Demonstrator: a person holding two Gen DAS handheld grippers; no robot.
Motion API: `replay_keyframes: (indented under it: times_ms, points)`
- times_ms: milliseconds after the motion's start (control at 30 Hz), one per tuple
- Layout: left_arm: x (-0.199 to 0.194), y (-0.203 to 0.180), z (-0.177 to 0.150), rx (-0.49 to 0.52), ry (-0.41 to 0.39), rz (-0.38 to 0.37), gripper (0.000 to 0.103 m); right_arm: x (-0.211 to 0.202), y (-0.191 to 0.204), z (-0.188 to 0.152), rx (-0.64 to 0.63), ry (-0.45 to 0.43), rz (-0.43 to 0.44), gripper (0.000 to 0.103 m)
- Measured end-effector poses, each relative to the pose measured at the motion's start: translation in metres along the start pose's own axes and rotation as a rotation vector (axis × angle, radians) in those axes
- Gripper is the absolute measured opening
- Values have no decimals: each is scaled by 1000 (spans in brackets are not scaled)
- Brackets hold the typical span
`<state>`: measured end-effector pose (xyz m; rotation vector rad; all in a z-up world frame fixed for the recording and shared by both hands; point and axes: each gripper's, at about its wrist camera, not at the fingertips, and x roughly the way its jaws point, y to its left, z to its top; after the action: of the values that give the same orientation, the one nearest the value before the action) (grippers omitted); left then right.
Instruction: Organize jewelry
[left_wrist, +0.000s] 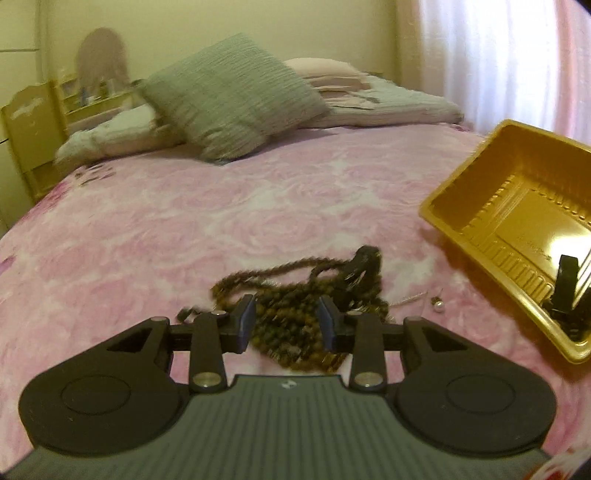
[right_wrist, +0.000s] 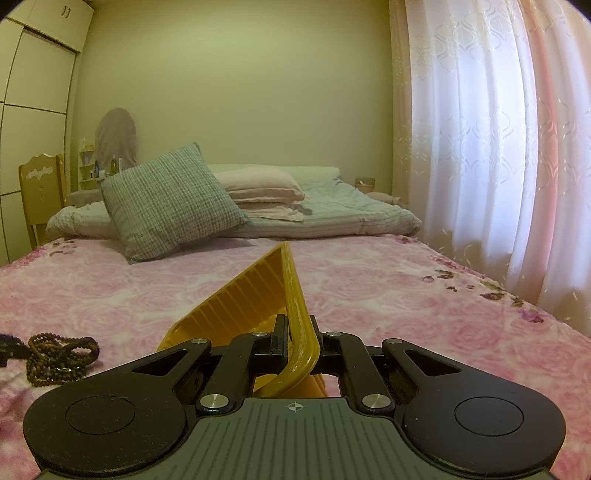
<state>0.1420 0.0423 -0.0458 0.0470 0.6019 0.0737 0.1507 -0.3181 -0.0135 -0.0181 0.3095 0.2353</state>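
Note:
A tangle of brown beaded necklaces (left_wrist: 295, 295) lies on the pink bedspread. My left gripper (left_wrist: 287, 325) is open, its jaws straddling the near part of the pile. A pearl earring (left_wrist: 438, 306) lies to the right of the beads. A gold plastic tray (left_wrist: 517, 218) is tilted up at the right. My right gripper (right_wrist: 298, 341) is shut on the tray's rim (right_wrist: 301, 332) and also shows in the left wrist view (left_wrist: 565, 295). The beads also show in the right wrist view (right_wrist: 59, 356), at the left.
A grey-green cushion (left_wrist: 229, 96) and folded pink and grey bedding (left_wrist: 369, 92) lie at the head of the bed. A wooden chair (right_wrist: 42, 188) stands at the left. White curtains (right_wrist: 498, 147) hang at the right.

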Motion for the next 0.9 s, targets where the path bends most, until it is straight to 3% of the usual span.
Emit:
replay_keyframes:
  times_ms: [133, 267, 467, 533, 900]
  points:
    - [16, 0, 8, 42, -2, -146, 33, 0, 0, 0, -4, 3, -2, 8]
    - [33, -10, 12, 138, 28, -205, 29, 0, 0, 0, -5, 5, -4, 8]
    - [57, -18, 13, 201, 80, -211, 24, 0, 0, 0, -5, 5, -4, 8]
    - [58, -18, 15, 199, 85, -212, 14, 1, 0, 0, -7, 5, -4, 8]
    - [30, -13, 25, 128, 83, -280, 14, 0, 0, 0, -6, 4, -4, 8]
